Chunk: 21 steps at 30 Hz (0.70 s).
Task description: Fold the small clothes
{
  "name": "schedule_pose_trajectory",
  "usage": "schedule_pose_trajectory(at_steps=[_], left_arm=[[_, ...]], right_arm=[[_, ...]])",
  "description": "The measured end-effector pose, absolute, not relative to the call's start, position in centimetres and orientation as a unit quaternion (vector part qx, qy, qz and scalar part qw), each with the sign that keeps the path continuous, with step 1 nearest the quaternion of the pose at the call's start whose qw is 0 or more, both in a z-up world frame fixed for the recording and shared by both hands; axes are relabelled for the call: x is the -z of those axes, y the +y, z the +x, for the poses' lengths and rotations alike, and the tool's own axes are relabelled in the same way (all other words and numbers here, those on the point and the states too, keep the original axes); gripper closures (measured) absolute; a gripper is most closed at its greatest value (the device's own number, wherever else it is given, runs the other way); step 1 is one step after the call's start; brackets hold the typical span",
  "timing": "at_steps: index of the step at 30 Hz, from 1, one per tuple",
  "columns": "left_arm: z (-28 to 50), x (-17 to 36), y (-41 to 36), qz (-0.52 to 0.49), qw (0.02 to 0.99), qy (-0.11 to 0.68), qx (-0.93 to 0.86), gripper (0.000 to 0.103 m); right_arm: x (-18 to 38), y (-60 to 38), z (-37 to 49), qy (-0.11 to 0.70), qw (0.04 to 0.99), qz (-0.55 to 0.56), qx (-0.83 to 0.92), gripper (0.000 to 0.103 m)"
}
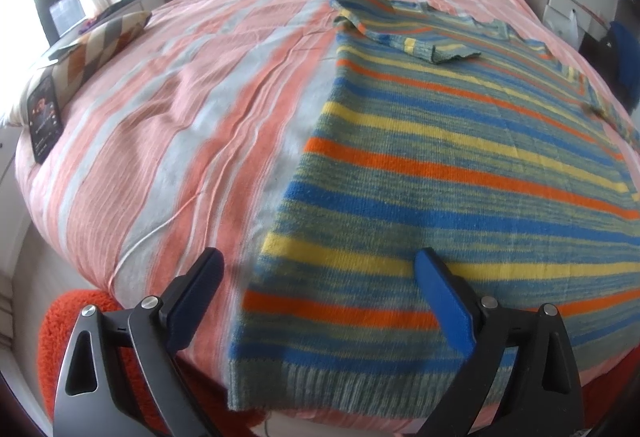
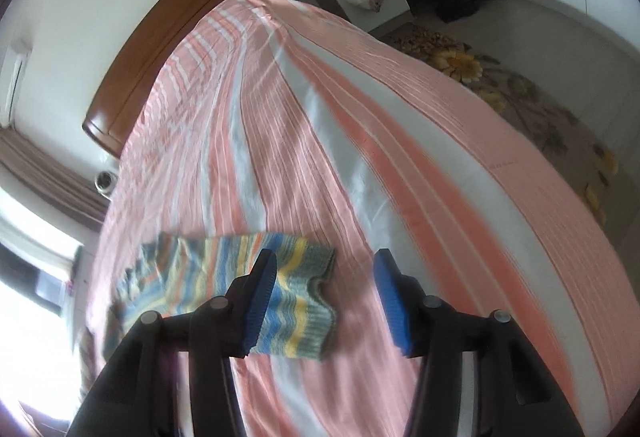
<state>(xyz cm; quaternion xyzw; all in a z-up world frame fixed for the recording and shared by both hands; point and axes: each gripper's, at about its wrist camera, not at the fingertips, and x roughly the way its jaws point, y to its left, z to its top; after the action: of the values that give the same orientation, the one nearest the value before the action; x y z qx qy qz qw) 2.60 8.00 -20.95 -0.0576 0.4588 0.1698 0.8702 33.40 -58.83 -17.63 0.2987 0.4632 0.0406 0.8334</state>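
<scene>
A matt ribbed-knit sweater [image 1: 460, 165] lies on smooth woven bedsheet [image 1: 192, 109]; glossy wooden headboard [image 2: 168, 37].

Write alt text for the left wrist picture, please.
A striped knit sweater lies flat on a bed with a pink and grey striped cover, one sleeve folded across it. The open left gripper hangs above the sweater's hem.

A striped sweater [image 1: 460, 165] lies flat on the bed [image 1: 180, 109], its ribbed hem nearest the camera and one sleeve [image 1: 400, 29] folded across its far end. The left gripper [image 1: 320, 297] hovers over the hem corner with its jaws spread wide, holding nothing. A phone [image 1: 44, 117] and a pillow [image 1: 100, 45] rest at the bed's left edge.
</scene>
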Motion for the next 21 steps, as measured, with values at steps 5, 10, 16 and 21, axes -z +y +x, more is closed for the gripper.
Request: schedule_pose_trajectory(at_steps=[5, 10, 16, 21], left_arm=[[2.6, 21.0, 7.6, -0.043, 0.871, 0.456, -0.177, 0.006], [2.7, 21.1, 7.6, -0.039, 0.871, 0.456, -0.179, 0.004], [2.8, 21.1, 7.8, -0.042, 0.871, 0.457, -0.178, 0.003], [2.8, 21.2, 7.8, -0.04, 0.871, 0.457, -0.178, 0.002]], right_arm=[[19.8, -58.1, 35.6, 0.498, 0.796, 0.336, -0.078, 0.055], [23.3, -57.7, 37.4, 0.532, 0.753, 0.38, -0.073, 0.073], [20.2, -55.8, 37.4, 0.485, 0.841, 0.242, 0.002, 0.103], [20.7, -56.2, 36.9, 0.489, 0.849, 0.198, 0.033, 0.103]])
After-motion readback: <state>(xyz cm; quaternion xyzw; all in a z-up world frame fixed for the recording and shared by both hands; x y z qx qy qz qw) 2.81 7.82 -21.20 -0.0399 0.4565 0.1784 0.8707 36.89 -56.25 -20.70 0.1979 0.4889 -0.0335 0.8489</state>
